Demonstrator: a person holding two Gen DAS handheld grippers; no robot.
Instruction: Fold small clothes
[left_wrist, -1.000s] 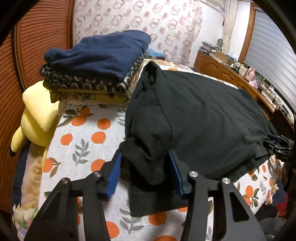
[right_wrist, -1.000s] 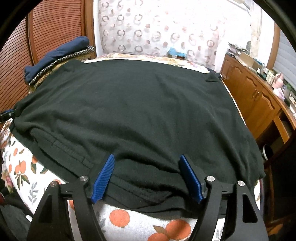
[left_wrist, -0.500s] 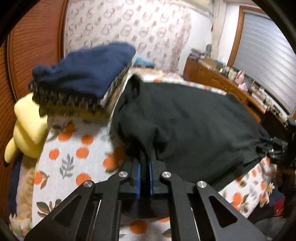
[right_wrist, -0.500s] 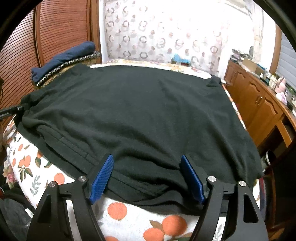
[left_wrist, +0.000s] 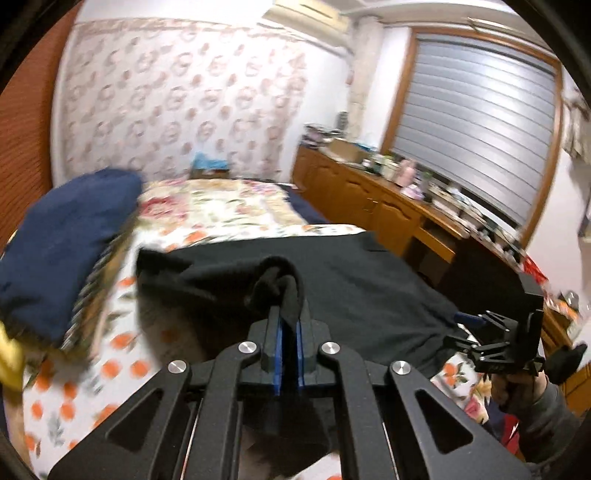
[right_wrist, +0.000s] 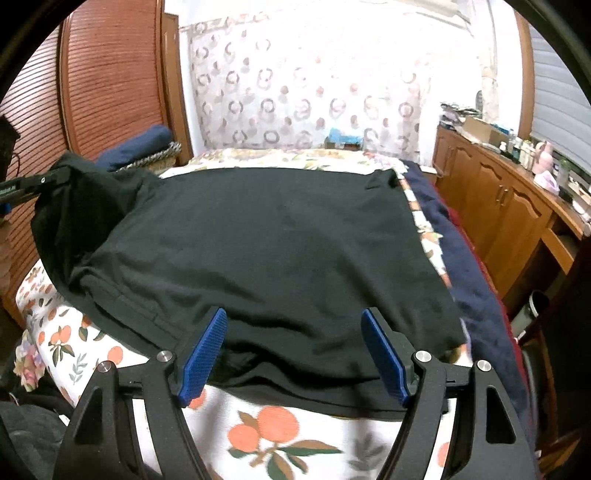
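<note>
- While its fingers pinch a raised fold of the black garment (left_wrist: 369, 288), the left gripper (left_wrist: 289, 332) hangs above the bed (left_wrist: 122, 354).
- Right gripper (right_wrist: 295, 350): fingers spread wide over the garment's near hem.

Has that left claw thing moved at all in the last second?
Yes. The left gripper, shut on the black shirt, has risen, lifting that corner off the orange-print bedspread; the folded clothes stack now sits lower in its view.

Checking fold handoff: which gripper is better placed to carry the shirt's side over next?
Left. The left gripper is shut on the black shirt, its corner lifted. The right gripper is open at the near hem.
</note>
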